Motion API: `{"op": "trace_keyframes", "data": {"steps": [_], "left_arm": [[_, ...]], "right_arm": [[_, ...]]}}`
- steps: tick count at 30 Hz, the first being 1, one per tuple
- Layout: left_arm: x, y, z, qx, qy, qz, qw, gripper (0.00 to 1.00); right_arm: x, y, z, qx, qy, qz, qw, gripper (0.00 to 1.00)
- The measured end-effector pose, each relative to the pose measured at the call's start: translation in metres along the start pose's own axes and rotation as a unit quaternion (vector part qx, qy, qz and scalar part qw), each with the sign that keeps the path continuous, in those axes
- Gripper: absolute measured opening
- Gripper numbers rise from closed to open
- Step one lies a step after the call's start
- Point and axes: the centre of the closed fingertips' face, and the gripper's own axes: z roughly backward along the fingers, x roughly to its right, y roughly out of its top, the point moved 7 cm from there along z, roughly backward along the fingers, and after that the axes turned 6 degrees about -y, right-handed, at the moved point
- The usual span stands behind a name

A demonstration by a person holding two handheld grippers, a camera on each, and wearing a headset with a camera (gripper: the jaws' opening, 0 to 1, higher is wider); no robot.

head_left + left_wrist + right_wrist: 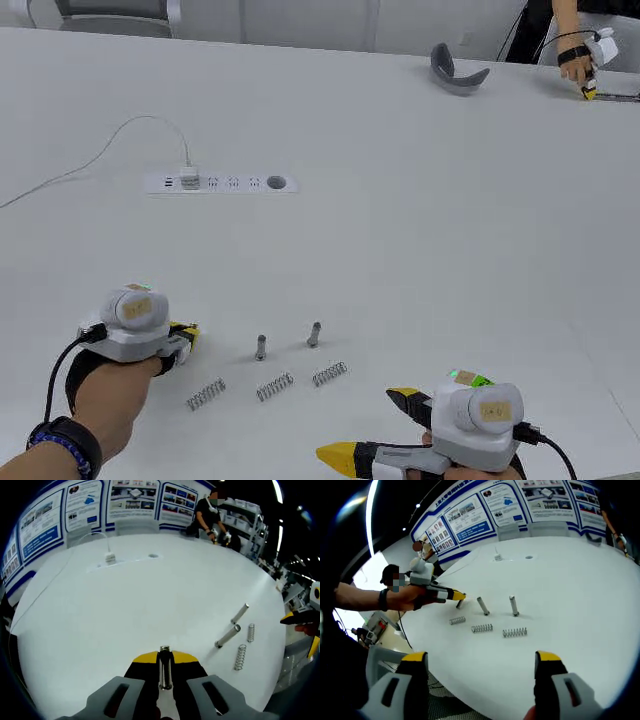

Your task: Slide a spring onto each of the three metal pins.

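In the head view, the left gripper (188,335) is held low over the white desk (400,230) at the near left, with its yellow-tipped fingers drawn together. What lies between them cannot be made out from here. Two metal pins (261,347) (314,334) are stood upright just to its right. Three springs (274,387) are laid in a row in front of them, near the pins but apart from them. The right gripper (370,425) is seen at the near edge, its fingers spread wide with nothing between them. A power strip (220,183) is laid farther back on the desk. In the left gripper view, the fingers (145,659) are clenched on a third metal pin (165,667), which is gripped between the tips with its end pointing forward. The two standing pins are seen off to the right. In the right gripper view, the fingers (415,659) are released and held wide apart, touching nothing. The springs (481,628) are seen lying between them farther out, with the pins just behind.
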Motion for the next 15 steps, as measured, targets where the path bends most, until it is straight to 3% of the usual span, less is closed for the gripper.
{"op": "trace_keyframes", "data": {"steps": [15], "left_arm": [[0.001,-0.006,0.019,0.013,0.001,0.01,0.9999,0.08]], "right_arm": [[-0.003,0.001,0.001,0.003,0.002,0.002,1.0,0.89]]}}
